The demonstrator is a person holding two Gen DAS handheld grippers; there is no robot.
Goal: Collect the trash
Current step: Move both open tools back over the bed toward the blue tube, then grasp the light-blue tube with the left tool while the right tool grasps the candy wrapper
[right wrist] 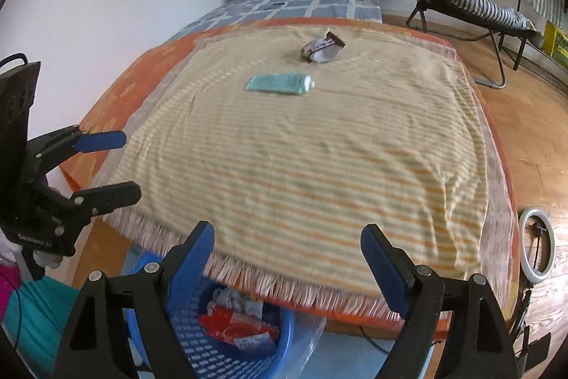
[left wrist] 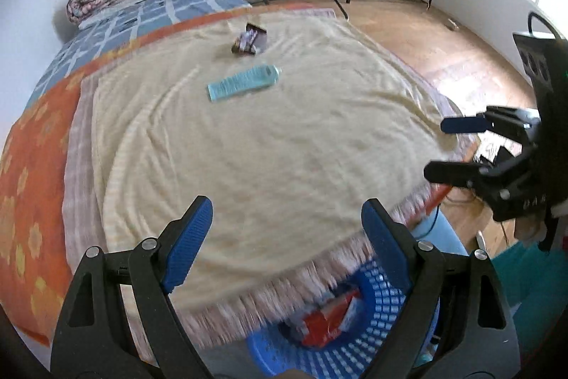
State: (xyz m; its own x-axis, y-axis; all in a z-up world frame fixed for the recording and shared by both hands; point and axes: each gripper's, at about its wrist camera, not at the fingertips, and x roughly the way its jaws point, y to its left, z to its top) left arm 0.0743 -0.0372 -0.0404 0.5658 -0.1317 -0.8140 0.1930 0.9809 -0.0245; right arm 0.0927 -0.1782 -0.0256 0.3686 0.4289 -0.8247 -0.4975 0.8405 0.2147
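Hovering grippers: left gripper [left wrist: 284,237] and right gripper [right wrist: 287,261], jaws of both spread wide with nothing between them, over the near fringe of the striped blanket [right wrist: 319,166].
Basket: blue basket [right wrist: 227,347] just below that fringe, red wrappers [right wrist: 234,325] inside.
Tube: teal tube [right wrist: 280,83] lying flat past the blanket's middle.
Wrapper: crumpled wrapper [right wrist: 321,50] just beyond the tube, near the blanket's far edge.
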